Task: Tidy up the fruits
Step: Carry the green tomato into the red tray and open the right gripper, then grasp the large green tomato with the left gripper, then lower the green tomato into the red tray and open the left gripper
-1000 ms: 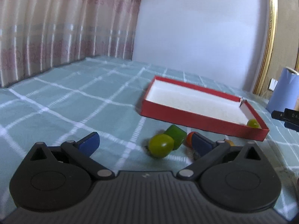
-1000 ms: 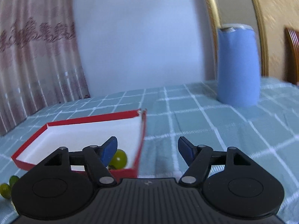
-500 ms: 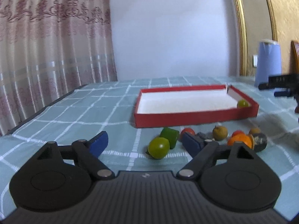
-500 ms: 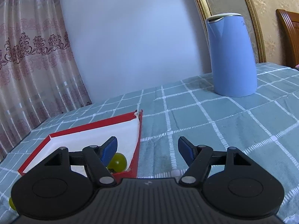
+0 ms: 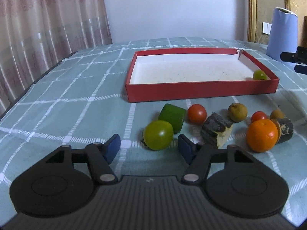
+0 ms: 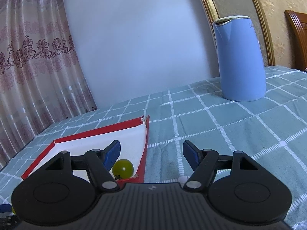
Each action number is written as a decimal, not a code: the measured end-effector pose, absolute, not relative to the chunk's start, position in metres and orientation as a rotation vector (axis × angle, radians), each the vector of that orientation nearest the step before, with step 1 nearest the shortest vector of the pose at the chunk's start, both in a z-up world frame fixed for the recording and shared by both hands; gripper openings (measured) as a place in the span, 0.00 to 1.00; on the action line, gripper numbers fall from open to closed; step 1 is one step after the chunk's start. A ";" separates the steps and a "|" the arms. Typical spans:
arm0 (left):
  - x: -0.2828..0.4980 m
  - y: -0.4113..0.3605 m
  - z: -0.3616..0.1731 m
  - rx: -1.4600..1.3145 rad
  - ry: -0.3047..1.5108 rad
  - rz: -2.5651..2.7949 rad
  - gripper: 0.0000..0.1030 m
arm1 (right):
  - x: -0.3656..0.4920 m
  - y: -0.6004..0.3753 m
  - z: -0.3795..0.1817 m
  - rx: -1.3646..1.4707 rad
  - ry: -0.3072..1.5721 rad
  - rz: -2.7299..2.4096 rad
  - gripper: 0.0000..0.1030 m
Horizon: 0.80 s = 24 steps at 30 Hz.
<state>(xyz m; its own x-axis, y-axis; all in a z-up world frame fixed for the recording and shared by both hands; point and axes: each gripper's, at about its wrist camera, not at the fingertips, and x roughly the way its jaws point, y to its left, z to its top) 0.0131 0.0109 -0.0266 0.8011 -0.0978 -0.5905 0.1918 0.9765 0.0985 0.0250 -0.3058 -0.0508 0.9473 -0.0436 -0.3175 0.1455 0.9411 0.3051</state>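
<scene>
My left gripper (image 5: 149, 147) is open, just short of a green tomato (image 5: 158, 135) that lies between its fingertips' line on the checked cloth. Behind it lie a green cut piece (image 5: 172, 118), a red tomato (image 5: 197, 114), a brown fruit (image 5: 237, 112), a smaller red tomato (image 5: 259, 116) and an orange (image 5: 262, 135). The red box (image 5: 199, 91) holds one green grape-like fruit (image 5: 259, 75). My right gripper (image 6: 151, 153) is open and empty over the box's near right corner, with that green fruit (image 6: 122, 168) by its left finger.
Two bark-covered wood chunks (image 5: 216, 129) (image 5: 285, 128) lie among the fruits. A blue kettle (image 6: 239, 59) stands at the back right on the table (image 6: 211, 118). Curtains (image 5: 48, 19) hang beyond the left edge. The right gripper's tips (image 5: 295, 61) show at the right of the left wrist view.
My left gripper has risen and tilted down toward the fruits, now nearer the green tomato. My right gripper has lifted a little and stays open over the box corner.
</scene>
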 end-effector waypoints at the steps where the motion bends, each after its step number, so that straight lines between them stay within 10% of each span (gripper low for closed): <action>1: 0.015 0.010 -0.026 0.167 0.623 -0.153 0.56 | 0.025 -0.306 -0.051 0.332 0.312 -0.098 0.69; 7: 0.020 0.002 -0.025 0.182 0.636 -0.177 0.30 | 0.024 -0.306 -0.050 0.339 0.303 -0.103 0.69; 24: 0.036 0.005 0.043 0.078 0.477 -0.165 0.29 | 0.023 -0.306 -0.049 0.341 0.299 -0.106 0.69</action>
